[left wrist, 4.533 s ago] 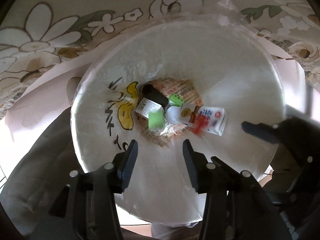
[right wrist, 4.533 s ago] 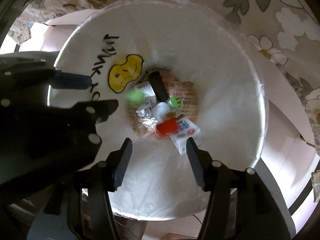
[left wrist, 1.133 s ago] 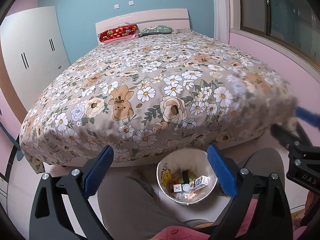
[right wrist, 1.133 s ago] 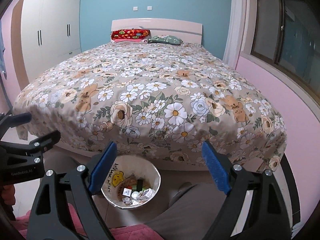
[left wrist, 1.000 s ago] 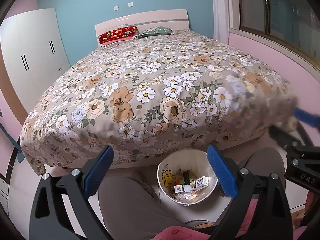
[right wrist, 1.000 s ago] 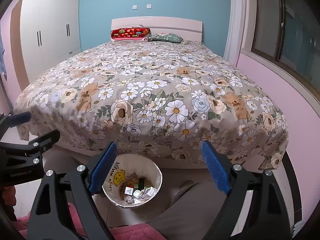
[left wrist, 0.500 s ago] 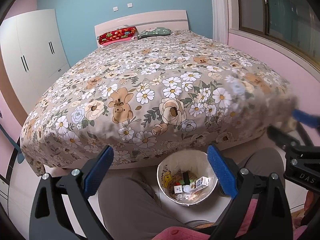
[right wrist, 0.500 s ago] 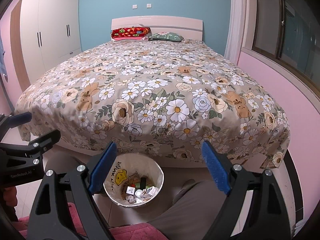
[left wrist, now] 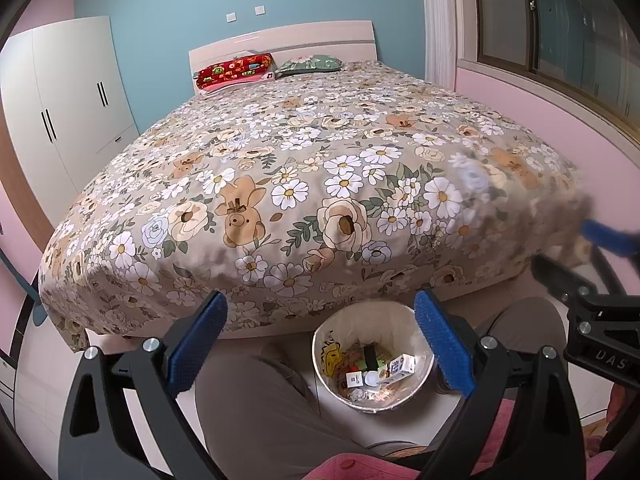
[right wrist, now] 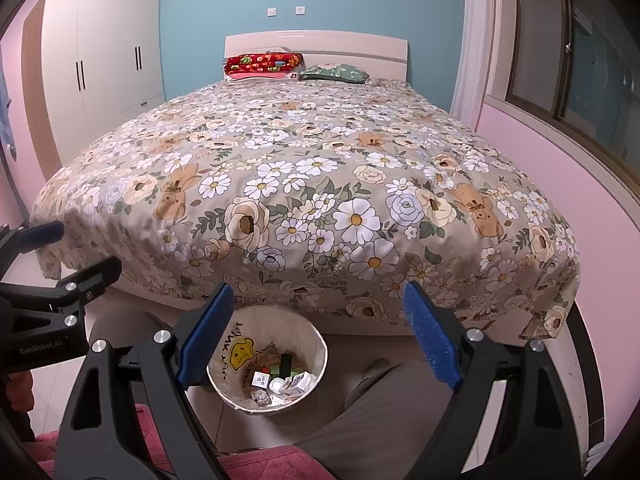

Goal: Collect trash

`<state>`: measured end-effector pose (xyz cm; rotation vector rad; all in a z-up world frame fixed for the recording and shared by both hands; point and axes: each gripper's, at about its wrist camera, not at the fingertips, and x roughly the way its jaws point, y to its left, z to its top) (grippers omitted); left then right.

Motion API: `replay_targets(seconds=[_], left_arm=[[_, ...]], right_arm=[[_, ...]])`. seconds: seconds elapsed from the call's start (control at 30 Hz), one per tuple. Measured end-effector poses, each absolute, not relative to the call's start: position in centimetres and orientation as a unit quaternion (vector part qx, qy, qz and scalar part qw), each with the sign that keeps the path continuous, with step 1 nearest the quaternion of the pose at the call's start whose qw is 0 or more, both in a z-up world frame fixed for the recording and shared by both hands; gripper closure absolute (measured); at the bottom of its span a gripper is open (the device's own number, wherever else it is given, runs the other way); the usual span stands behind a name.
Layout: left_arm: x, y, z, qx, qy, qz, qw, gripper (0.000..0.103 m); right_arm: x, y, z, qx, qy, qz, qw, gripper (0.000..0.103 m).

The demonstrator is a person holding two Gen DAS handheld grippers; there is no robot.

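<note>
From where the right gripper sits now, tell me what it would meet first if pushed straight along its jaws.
Probably the foot of the bed: the open right gripper aims at the quilt's lower edge just above the trash bin. Depth is unclear; it could reach the bin's far rim instead.

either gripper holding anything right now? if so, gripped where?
Nothing held. Left gripper and right gripper both stand open with empty space between their fingers. The trash sits in the bin on the floor.

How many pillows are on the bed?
2. A red patterned pillow lies at the headboard on the left, and a green pillow sits just right of it. More could be hidden behind them.
</note>
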<state>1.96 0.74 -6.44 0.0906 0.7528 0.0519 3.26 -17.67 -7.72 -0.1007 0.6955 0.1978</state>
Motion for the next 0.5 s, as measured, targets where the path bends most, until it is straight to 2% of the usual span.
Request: replay_targets(seconds=[0.5], left_arm=[[1.83, 0.72, -6.22, 0.044, 0.361, 0.027, 0.931, 0.007]], right_arm=[[3.41, -17.79, -7.63, -0.05, 0.342, 0.1, 0.933, 0.018]])
